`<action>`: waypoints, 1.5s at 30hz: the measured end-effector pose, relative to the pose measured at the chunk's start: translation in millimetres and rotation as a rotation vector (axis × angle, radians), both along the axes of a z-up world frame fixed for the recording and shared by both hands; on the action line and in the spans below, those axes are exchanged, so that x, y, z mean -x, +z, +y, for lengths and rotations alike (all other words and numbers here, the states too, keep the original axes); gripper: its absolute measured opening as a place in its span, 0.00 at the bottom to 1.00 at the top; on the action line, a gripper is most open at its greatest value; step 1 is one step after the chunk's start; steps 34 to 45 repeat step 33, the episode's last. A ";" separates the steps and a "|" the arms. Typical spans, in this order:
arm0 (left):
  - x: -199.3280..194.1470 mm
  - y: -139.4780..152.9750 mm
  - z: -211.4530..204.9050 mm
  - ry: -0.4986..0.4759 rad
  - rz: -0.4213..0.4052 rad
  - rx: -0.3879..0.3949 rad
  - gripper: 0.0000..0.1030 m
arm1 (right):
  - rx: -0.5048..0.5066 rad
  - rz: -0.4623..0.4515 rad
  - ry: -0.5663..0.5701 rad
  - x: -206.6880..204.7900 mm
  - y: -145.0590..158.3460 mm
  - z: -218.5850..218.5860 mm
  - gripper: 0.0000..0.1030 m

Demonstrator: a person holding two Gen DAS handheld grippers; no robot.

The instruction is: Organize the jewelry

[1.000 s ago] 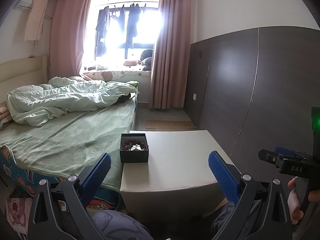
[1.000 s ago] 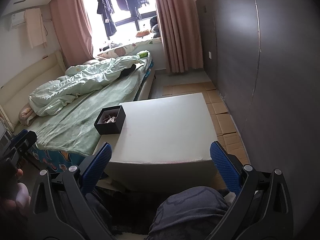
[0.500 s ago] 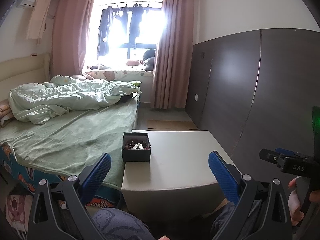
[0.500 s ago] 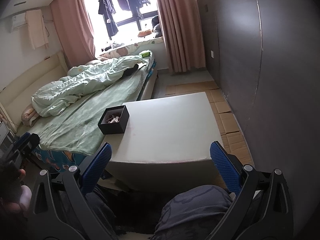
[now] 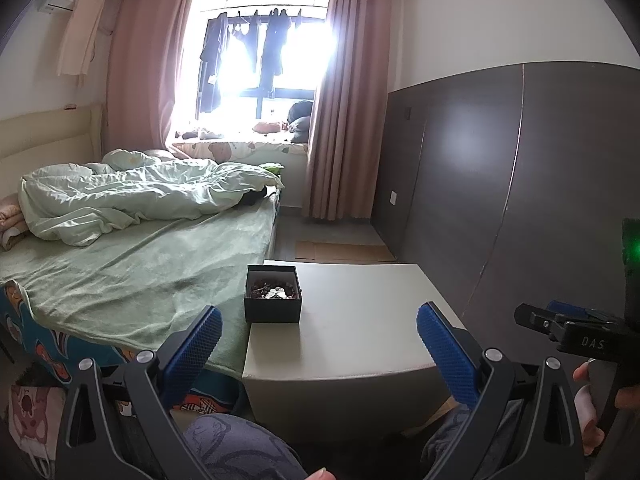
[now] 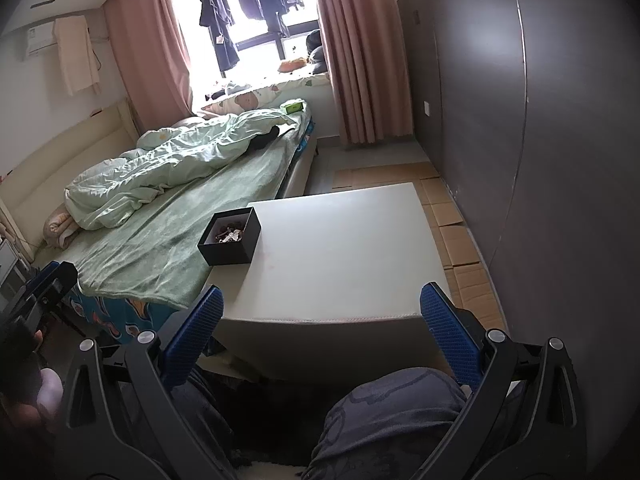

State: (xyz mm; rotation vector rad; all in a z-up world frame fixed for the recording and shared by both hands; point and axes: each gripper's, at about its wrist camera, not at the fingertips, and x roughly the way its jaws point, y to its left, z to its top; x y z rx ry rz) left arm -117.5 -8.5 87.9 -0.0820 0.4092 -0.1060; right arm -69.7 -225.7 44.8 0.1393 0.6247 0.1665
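Black box (image 5: 273,298) of jewelry (image 5: 274,290) at the left edge of the pale surface (image 5: 360,332), on the side next to the bed (image 5: 132,268); lid off or absent, contents heaped loose inside. Seen from the right wrist, same box (image 6: 230,241) with one corner at the surface edge, possibly overhanging a little.

Left gripper (image 5: 318,334): fingers spread wide, nothing between them, held back from the near edge of the surface. Right gripper (image 6: 322,320): fingers likewise wide apart and empty, also short of the surface.

Risks, judged from this layout:
- Box so near the edge: a nudge from a finger on approach could tip it toward the bed, spilling the pieces into the green sheet.
- Pieces small and likely tangled: pinching one could drag others out with it, or lift the light box itself.
- Broad blue pads on thin chains or small items: weak hold, likely slip and drop onto the floor.
- Two grippers converging on one small box: chance of collision.

Hard to make out:
- Individual pieces not separable; only dark and pale bits visible.
- No tray, stand or second container in view, so destination for sorted pieces unknown.
- Near wall of box hides part of the contents.
- Window glare washes out the sill area.
- Lower frame blocked by gripper bodies and knees.
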 end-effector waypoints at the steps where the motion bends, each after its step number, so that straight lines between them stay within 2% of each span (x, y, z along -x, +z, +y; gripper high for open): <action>1: 0.0 0.1 0.3 0.001 -0.001 0.001 0.92 | 0.001 0.000 -0.001 -0.3 0.4 -0.3 0.96; 25: -3.8 2.0 -1.2 -0.009 -0.008 0.014 0.92 | -0.013 0.024 -0.012 -4.8 -5.9 -1.8 0.96; 29: -13.7 -4.2 2.4 -0.012 0.009 0.015 0.92 | -0.014 0.041 -0.015 -12.7 -10.6 0.9 0.96; 33: -31.3 -18.5 23.3 0.008 0.043 0.066 0.92 | -0.019 0.066 -0.011 -28.4 -19.6 8.4 0.95; 45: -31.3 -18.5 23.3 0.008 0.043 0.066 0.92 | -0.019 0.066 -0.011 -28.4 -19.6 8.4 0.95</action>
